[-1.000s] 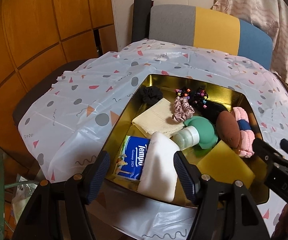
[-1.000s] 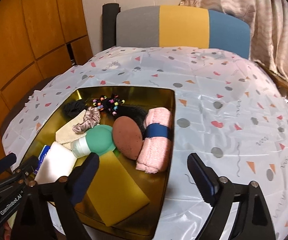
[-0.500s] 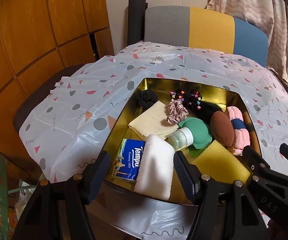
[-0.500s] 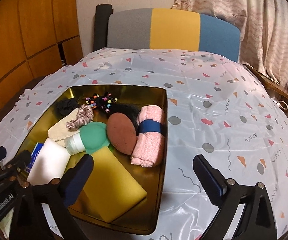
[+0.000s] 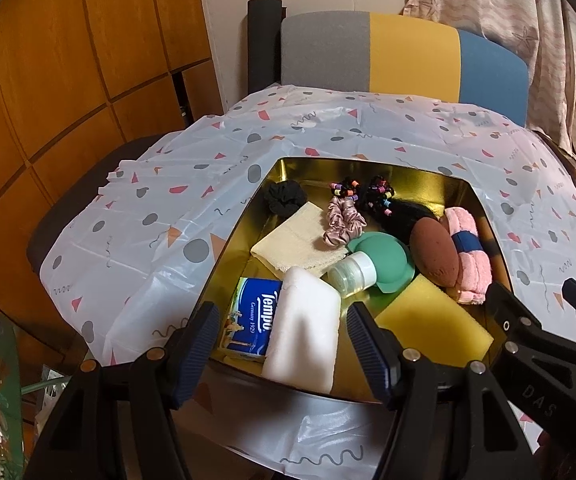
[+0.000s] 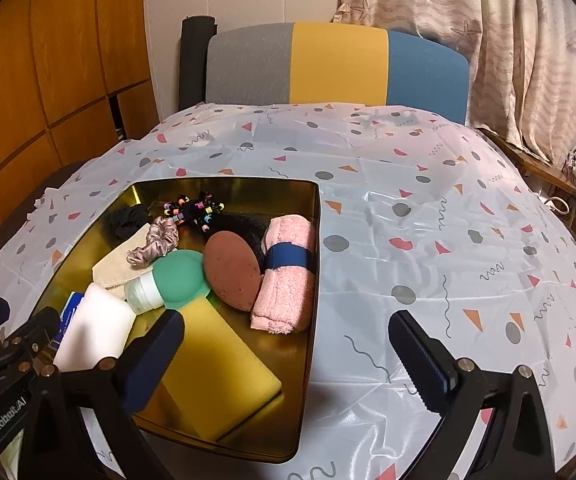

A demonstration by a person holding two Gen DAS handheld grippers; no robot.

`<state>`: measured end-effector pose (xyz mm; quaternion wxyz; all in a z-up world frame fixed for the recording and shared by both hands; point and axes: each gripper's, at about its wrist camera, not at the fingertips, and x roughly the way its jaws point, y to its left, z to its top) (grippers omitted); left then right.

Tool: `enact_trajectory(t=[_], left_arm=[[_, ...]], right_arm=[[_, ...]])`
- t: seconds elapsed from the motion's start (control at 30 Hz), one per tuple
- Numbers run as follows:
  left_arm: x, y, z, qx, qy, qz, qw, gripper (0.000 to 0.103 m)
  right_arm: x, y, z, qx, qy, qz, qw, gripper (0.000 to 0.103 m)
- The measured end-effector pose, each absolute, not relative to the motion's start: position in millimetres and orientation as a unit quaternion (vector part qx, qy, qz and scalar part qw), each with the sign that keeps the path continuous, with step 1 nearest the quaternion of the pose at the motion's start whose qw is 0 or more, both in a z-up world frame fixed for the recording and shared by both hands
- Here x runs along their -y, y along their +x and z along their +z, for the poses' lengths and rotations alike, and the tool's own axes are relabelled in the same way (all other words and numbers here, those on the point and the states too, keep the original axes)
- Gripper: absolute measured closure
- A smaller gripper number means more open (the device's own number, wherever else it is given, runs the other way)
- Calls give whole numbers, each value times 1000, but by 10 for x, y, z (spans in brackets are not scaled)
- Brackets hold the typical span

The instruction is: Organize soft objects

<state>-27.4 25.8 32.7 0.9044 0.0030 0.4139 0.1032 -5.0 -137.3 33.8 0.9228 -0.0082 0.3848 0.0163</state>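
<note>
Hovering over the gold tray [image 6: 311,264] of soft items, both hand-held grippers wide, empty.

Right gripper [image 6: 288,354]: jaws have just been opening and now stand wider than before, nothing between them.

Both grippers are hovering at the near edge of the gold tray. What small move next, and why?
Probably ease the right gripper down onto the yellow sponge: its jaws have just been opening and stand wide and empty, the sponge lies nearest in the gold tray, unobstructed on top.
</note>
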Motion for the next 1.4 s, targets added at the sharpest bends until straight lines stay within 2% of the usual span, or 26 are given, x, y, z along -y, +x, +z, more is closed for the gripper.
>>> enact_trajectory(t=[1.4], left_arm=[[-216, -277, 296, -425, 17, 101, 899, 36]], right_arm=[[1383, -55, 302, -389, -2, 16, 921, 0]])
